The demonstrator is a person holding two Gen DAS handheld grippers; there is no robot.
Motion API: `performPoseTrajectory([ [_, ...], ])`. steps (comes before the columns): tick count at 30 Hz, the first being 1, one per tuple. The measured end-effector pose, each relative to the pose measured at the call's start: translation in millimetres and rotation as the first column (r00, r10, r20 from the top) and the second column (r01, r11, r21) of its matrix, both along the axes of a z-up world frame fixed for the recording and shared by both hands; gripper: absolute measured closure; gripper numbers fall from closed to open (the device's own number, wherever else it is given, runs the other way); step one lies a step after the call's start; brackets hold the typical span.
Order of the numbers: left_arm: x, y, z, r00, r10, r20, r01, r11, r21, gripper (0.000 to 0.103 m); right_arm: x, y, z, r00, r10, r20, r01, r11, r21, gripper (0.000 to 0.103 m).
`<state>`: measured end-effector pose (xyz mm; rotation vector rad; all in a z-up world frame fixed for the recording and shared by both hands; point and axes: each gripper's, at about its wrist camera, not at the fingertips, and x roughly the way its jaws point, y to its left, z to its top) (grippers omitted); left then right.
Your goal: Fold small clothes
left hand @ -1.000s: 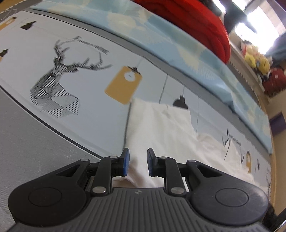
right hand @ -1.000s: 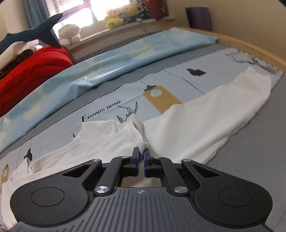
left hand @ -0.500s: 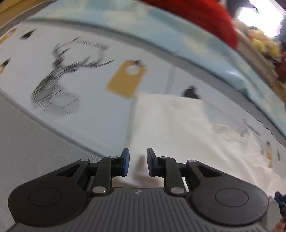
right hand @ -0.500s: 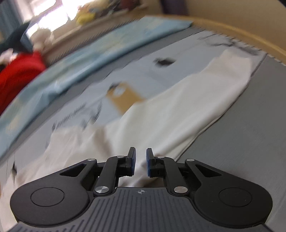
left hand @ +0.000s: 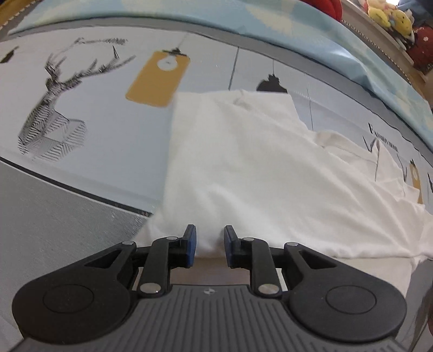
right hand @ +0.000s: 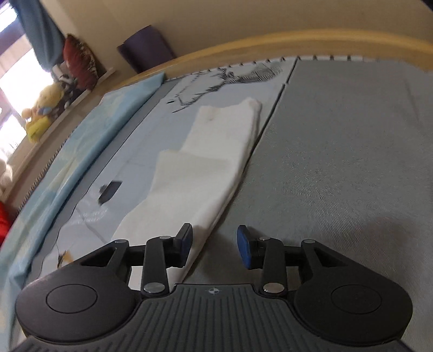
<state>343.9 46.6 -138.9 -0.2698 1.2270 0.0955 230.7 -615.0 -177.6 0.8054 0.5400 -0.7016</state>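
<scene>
A white garment lies spread on the printed bedsheet. My left gripper points steeply down at its near edge. White cloth fills the narrow gap between the blue pads, and the hem runs off to the right, slightly lifted, so the gripper looks shut on it. In the right wrist view a long folded part of the same garment stretches away. My right gripper hovers over its near tip with its jaws opening. The left fingertip is beside the cloth edge, and nothing is pressed between the pads.
A light blue quilt lies along the far side of the bed, with plush toys on the sill behind. The plain grey part of the sheet is to the right, bounded by the wooden bed frame. A purple object stands by the wall.
My right gripper let go of the collar area, opened its jaws and swung right to the garment's far folded end. My left gripper sank closer to the sheet, still with cloth between its pads.
</scene>
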Motion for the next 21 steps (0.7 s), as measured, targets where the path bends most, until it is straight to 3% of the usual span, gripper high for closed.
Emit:
performPoseTrajectory([
  [5,1.2,-2.0,-3.3,1.0,-0.003,-0.009,0.003,1.0,0.009,0.078,7.1,-28.7,-11.5,0.994,-0.019,0.108,0.017,1.0,0.021,0.068],
  [7,2.3,-2.3,-3.9,1.0,-0.006,-0.009,0.006,1.0,0.008,0.078,7.4,-34.6,-15.4,0.991,-0.05,0.126,0.046,0.998,0.035,0.079],
  [8,2.7,-1.8,-3.9,1.0,-0.007,-0.009,0.008,1.0,0.007,0.078,8.4,-35.8,-15.3,0.991,-0.057,0.123,0.054,0.998,0.034,0.09],
  [9,2.6,-1.0,-3.5,1.0,-0.009,-0.009,0.009,1.0,0.007,0.078,10.2,-35.1,-15.2,0.992,-0.066,0.107,0.064,0.998,0.02,0.099],
  [11,2.6,2.0,-2.0,1.0,-0.004,-0.006,0.004,1.0,0.005,0.078,13.2,-30.5,-10.5,0.994,-0.066,0.082,0.069,0.997,-0.032,0.099],
  [13,2.0,7.4,1.7,1.0,0.012,0.002,-0.012,1.0,-0.003,0.078,22.8,-10.9,6.8,0.997,-0.054,0.046,0.061,0.984,-0.168,0.099],
  [15,2.1,13.0,7.4,1.0,0.027,0.015,-0.027,1.0,-0.011,0.078,38.6,16.1,30.6,1.0,-0.01,0.013,0.013,0.953,-0.304,0.099],
  [18,0.8,22.8,17.1,0.998,0.049,0.035,-0.048,0.998,-0.032,0.078,64.4,90.3,73.2,0.986,0.164,-0.003,-0.145,0.864,-0.482,0.099],
  [20,-0.3,29.1,22.2,0.997,0.063,0.042,-0.061,0.997,-0.042,0.078,75.2,153.5,94.0,0.943,0.333,-0.008,-0.283,0.788,-0.547,0.099],
  [21,-1.0,33.5,24.6,0.996,0.074,0.045,-0.071,0.996,-0.05,0.078,76.7,192.3,102.9,0.901,0.433,-0.006,-0.357,0.735,-0.576,0.099],
])
